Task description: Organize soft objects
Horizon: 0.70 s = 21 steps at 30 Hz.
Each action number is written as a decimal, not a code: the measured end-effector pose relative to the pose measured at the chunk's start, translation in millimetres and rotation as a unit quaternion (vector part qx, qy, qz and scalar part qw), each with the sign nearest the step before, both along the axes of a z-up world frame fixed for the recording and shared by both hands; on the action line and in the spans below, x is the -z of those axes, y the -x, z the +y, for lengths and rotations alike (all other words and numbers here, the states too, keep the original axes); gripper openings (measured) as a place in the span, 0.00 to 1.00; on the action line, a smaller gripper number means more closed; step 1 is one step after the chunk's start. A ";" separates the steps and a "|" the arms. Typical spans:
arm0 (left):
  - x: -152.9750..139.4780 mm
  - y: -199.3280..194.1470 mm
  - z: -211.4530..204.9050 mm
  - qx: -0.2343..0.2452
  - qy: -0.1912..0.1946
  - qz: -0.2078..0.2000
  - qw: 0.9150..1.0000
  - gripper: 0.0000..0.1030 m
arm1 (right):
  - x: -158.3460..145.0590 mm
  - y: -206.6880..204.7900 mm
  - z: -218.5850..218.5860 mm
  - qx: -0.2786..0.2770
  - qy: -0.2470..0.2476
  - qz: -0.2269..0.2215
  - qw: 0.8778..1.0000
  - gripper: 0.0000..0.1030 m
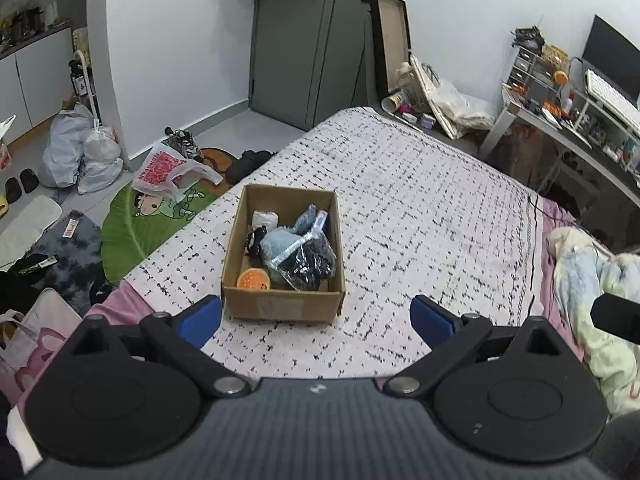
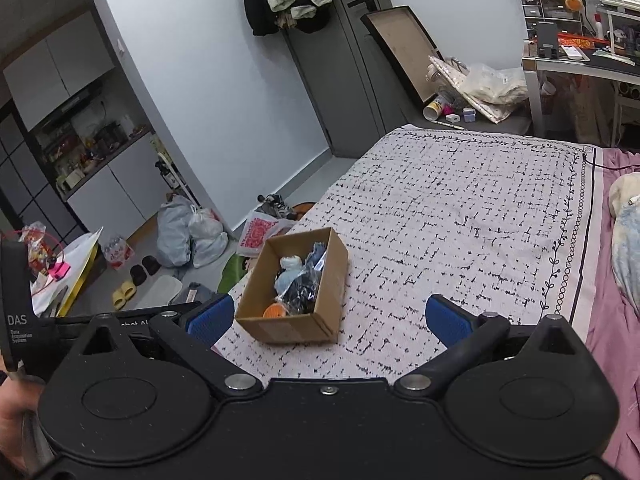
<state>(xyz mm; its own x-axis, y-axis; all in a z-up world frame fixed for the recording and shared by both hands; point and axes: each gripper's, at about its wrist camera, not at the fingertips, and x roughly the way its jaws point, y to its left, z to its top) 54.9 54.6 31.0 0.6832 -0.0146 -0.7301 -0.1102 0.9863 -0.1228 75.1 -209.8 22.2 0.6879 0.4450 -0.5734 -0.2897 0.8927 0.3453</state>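
A brown cardboard box (image 1: 280,304) (image 2: 288,326) stands on the bed's black-and-white patterned blanket (image 1: 420,208) (image 2: 460,208). Inside lie a light blue plush (image 1: 280,240) (image 2: 289,278), a dark item in a clear bag (image 1: 310,262) (image 2: 301,294), an orange spotted ball (image 1: 253,279) (image 2: 274,312) and a white rolled piece (image 1: 265,219). My left gripper (image 1: 316,320) hangs open just in front of the box, nothing between its blue pads. In the right wrist view my right gripper (image 2: 328,318) is open too, above the blanket, box between its fingers' line of sight.
A crumpled pastel quilt (image 1: 592,280) lies at the bed's right. Bags (image 1: 80,152), shoes and mats crowd the floor left of the bed. A desk (image 1: 568,128) with a monitor and keyboard stands at the far right. A grey door (image 1: 304,48) is behind.
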 end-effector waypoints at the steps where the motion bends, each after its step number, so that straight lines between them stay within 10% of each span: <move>1: 0.4 1.7 -1.4 0.002 -0.002 0.001 1.000 0.97 | 0.6 1.2 0.1 0.000 0.001 0.000 1.000 1.00; 21: 7.8 12.2 -12.0 0.015 -0.027 0.014 0.999 0.97 | 10.2 4.0 -3.8 0.001 0.005 0.016 1.000 1.00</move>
<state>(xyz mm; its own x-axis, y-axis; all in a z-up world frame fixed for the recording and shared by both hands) 42.8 42.7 23.2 0.6621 0.0054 -0.7494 -0.0826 0.9944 -0.0658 71.1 -213.6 12.0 0.6704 0.4378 -0.5991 -0.2766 0.8966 0.3457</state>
